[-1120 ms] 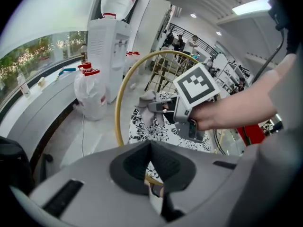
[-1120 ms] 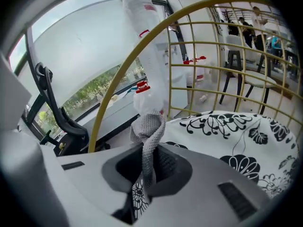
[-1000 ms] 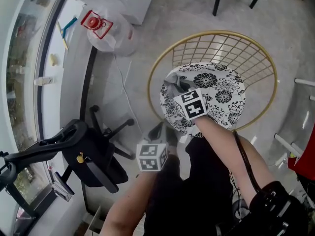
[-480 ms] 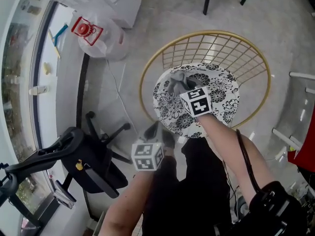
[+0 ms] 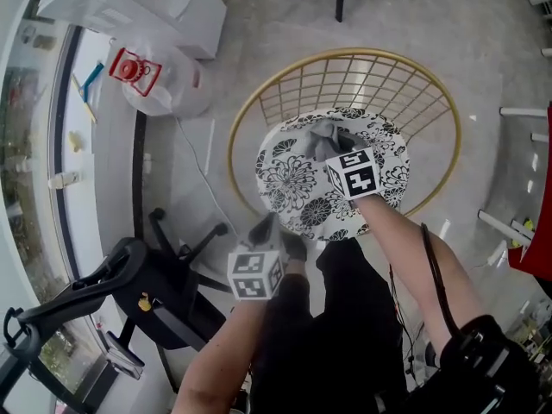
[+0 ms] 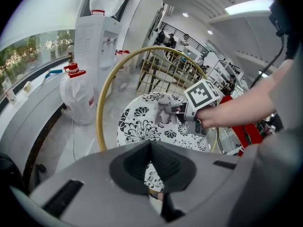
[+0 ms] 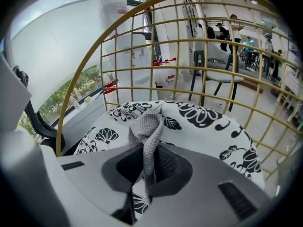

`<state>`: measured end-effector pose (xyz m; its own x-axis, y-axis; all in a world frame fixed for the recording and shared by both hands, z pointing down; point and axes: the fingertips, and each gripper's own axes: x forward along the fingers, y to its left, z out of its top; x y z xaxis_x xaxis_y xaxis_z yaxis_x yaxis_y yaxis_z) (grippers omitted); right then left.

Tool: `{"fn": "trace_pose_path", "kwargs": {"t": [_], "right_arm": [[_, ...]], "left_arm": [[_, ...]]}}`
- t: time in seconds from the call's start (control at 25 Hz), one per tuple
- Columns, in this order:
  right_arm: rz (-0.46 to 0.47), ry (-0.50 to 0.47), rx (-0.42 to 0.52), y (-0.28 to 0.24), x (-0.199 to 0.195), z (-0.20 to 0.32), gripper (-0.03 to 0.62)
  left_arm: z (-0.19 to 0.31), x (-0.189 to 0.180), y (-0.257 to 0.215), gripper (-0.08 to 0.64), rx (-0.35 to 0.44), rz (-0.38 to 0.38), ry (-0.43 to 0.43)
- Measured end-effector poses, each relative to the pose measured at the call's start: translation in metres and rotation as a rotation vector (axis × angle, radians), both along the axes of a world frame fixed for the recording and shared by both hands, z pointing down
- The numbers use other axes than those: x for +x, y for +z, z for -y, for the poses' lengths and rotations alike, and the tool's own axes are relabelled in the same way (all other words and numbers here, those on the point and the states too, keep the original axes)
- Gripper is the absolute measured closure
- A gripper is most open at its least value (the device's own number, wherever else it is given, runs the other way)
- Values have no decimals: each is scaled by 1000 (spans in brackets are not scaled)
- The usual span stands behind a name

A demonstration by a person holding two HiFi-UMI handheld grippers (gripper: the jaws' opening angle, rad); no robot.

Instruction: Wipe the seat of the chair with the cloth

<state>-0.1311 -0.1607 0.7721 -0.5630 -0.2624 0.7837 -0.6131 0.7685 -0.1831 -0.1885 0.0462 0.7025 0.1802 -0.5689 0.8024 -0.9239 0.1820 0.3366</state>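
Right claw (image 7: 147, 168) is clenched on grey cloth (image 7: 146, 126), grip shown only in right gripper view | cloth is held just ahead of it, on floral seat (image 5: 289, 184) | left claw (image 6: 151, 148) is kept closed, empty, short of seat.

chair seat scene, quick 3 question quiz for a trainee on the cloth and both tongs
1. True or false: the left tongs are shut with nothing between them.
2. The grey cloth is over: A the floor, B the floral seat, C the black office chair.
3. Short answer: which tongs grip the cloth?

Key: 1 true. 2 B. 3 the right tongs, shut on a fold of it.
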Motion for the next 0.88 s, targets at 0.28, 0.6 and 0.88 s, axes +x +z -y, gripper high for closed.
{"fn": "trace_pose_path", "kwargs": {"t": [0.28,0.6,0.88], "right_arm": [[-33,87,21,-2,45,26,565],[-88,189,51,-9,105,47,565],[-193,243,133,-24,156,65,565]], "left_arm": [[15,18,-3,552,11,-8,52],[40,42,-9,552,35,-10,126],[54,53,-23,552,56,9,177]]}}
